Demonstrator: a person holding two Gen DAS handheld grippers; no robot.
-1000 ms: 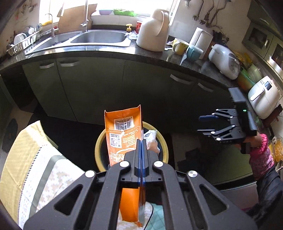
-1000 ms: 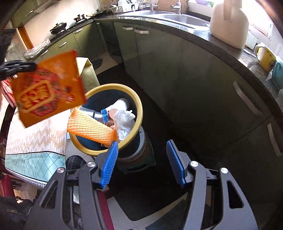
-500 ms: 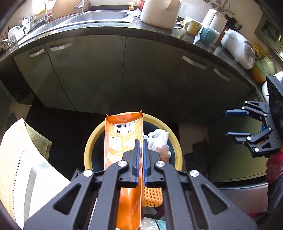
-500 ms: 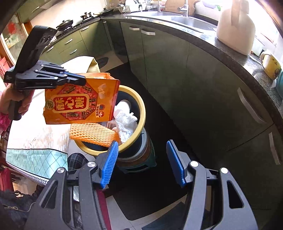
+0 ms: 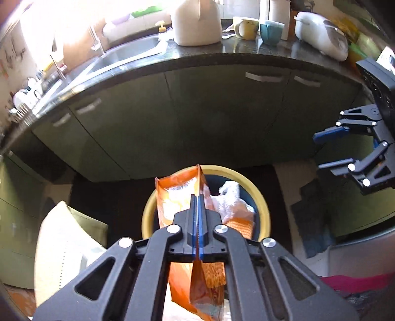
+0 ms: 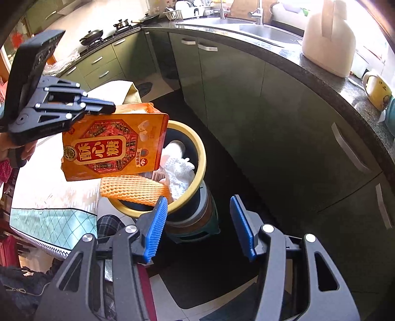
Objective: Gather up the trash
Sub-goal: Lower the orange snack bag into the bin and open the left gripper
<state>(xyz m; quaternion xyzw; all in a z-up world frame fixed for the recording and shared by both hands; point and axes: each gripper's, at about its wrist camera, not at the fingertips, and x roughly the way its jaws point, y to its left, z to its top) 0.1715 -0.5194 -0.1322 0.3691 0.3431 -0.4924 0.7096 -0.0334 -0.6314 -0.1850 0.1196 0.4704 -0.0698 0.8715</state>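
Note:
My left gripper [image 5: 197, 197] [image 6: 108, 108] is shut on the top edge of an orange candy bag [image 5: 172, 195] [image 6: 113, 148]. The bag hangs over the near-left side of a dark bin with a yellow rim [image 5: 261, 200] [image 6: 201, 158]. An orange foam net [image 6: 133, 186] and crumpled white paper [image 6: 177, 170] [image 5: 232, 195] lie inside the bin. My right gripper [image 6: 198, 200] [image 5: 318, 150] is held to the right of the bin, apart from it. Its jaws are closing slightly and nothing is between them.
Green cabinets [image 6: 284, 118] under a dark countertop [image 5: 222, 56] curve behind the bin. A white jug [image 5: 195, 22], mugs [image 5: 246, 27] and a sink [image 5: 128, 51] are on the counter. A table with a patterned cloth [image 6: 49, 197] stands left of the bin.
My left gripper has carried the orange bag forward and down over the bin, and the bag has twisted in the grip. The right gripper has stayed in place.

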